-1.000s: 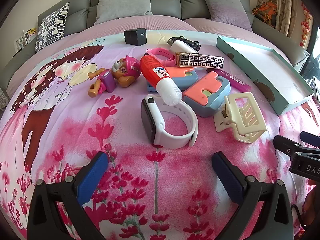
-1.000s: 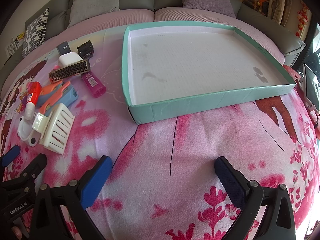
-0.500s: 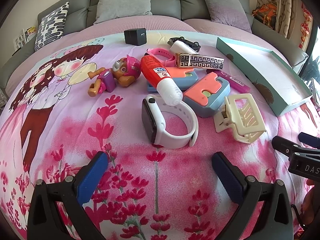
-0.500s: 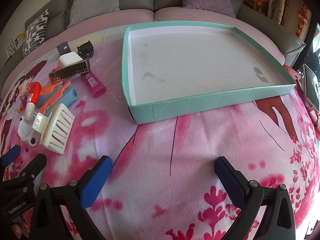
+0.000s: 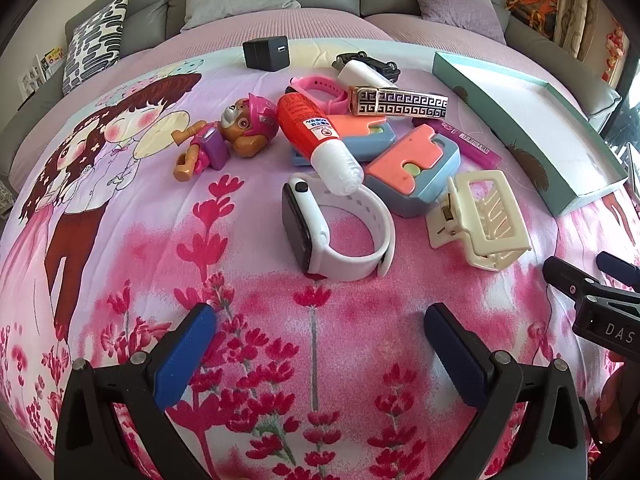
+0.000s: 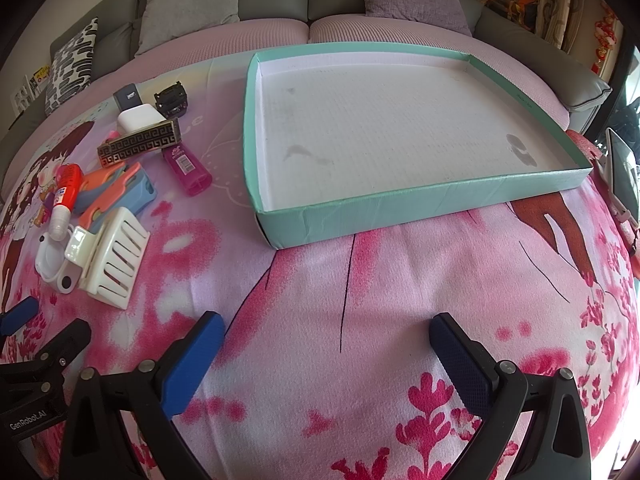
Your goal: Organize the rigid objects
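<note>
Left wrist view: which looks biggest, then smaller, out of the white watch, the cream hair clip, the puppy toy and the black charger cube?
1. white watch
2. cream hair clip
3. puppy toy
4. black charger cube

The watch and clip look close in size. The cube lies farthest away, so its true size is unsure.

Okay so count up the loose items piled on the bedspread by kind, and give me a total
Watches and bands: 2, white smartwatch, pink band
Blue-and-coral cases: 2
Tubes and bottles: 2, red glue, magenta tube
Hair clips: 1
Toys: 1, pup figure
Patterned bars: 1
Chargers and boxes: 3, black cube, white, black
Total: 12
Teal tray: 0
</note>
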Motion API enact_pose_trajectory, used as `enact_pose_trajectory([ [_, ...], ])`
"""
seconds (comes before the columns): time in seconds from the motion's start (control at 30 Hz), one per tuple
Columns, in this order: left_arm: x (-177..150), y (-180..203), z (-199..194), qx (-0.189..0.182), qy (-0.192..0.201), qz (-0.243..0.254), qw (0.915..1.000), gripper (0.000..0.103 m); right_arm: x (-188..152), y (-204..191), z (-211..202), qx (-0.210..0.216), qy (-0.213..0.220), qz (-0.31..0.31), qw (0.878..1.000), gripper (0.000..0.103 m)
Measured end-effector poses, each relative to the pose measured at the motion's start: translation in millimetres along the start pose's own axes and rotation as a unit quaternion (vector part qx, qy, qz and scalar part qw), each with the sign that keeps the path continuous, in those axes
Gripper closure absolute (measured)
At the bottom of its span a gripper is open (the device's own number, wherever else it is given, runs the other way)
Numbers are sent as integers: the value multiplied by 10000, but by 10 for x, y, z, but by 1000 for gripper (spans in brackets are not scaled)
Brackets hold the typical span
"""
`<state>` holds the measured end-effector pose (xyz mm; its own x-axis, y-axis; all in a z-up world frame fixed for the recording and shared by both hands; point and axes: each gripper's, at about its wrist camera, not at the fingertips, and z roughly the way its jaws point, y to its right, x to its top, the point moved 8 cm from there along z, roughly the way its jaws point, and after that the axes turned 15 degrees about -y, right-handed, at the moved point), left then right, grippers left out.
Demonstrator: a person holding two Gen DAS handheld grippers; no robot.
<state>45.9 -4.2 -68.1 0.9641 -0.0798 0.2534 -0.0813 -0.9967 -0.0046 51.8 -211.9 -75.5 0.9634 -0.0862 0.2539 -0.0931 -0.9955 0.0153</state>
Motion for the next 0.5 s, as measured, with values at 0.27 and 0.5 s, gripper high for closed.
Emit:
enact_pose_trajectory([
  [0.27,32,-21,26,-29,-167,-68,9998,0,0,4,1,-2,0,-2,10000,0],
  [0.5,125,-156,-11,-188,-202,-295,9992,0,68,-86,-217,361,328,-111,9987,0],
])
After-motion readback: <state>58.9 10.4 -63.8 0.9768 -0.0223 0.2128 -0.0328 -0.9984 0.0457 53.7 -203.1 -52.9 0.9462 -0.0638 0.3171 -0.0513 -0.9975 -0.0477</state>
